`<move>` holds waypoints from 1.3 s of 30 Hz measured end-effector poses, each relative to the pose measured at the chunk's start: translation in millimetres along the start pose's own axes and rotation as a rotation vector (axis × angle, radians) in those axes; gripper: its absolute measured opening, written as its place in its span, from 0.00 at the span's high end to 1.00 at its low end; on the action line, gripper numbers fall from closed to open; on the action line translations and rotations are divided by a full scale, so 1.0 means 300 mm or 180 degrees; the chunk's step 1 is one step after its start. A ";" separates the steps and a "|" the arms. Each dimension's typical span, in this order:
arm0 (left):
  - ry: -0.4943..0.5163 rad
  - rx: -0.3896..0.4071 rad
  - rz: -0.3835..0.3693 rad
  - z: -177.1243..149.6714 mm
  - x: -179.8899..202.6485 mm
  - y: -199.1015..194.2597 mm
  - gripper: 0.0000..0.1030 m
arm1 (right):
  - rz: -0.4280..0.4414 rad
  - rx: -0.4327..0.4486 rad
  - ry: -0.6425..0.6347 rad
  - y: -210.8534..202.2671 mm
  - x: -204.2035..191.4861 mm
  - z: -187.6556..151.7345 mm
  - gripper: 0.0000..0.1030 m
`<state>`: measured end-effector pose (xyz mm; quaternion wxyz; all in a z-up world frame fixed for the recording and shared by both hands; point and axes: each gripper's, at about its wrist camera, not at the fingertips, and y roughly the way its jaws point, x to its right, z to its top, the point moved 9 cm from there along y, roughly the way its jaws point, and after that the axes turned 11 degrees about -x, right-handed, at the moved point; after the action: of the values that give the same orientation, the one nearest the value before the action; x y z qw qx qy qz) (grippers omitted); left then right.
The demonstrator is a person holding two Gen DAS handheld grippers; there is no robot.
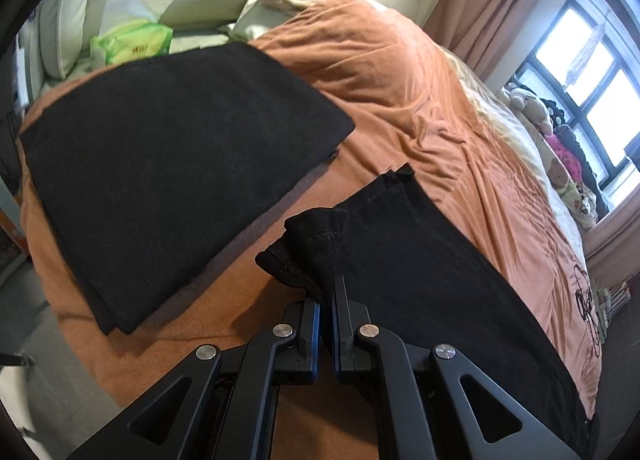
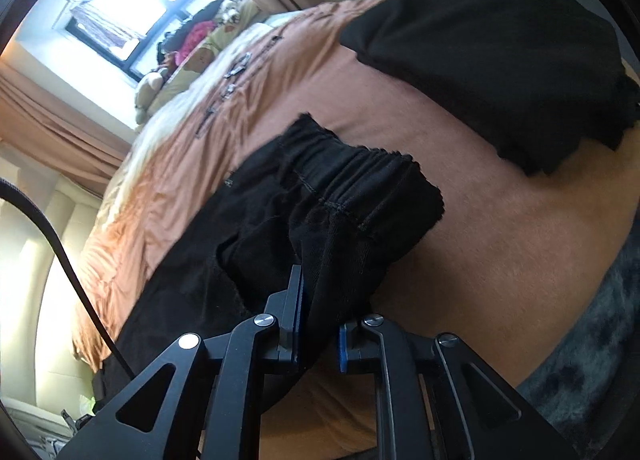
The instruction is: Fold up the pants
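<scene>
Left wrist view: pants (image 1: 420, 260) run long, rightward from left gripper (image 1: 326, 300), clamped on a corner; right gripper (image 2: 320, 300) holds the waistband.

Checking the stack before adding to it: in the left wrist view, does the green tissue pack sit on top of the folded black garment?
No, the green tissue pack lies behind the folded black garment, near the headboard.
</scene>
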<state>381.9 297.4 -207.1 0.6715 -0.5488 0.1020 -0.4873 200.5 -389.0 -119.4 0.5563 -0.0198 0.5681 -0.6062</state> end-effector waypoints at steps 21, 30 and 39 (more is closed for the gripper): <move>-0.0292 -0.0197 -0.0256 -0.039 -0.046 0.148 0.63 | -0.0508 0.0431 -0.0671 -0.227 -0.243 -0.106 0.63; -0.0244 -0.0161 -0.0296 -0.024 -0.038 0.132 0.63 | -0.0307 0.0130 -0.1245 -0.079 -0.412 -0.198 0.63; -0.0316 -0.0005 -0.0384 0.015 -0.010 0.082 0.95 | -0.0056 -0.0334 -0.1894 0.136 -0.635 -0.241 0.63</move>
<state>396.6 300.7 -227.1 0.6447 -0.5780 0.0357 -0.4990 252.2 -197.2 -58.2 0.6912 -0.2302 0.4105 -0.5483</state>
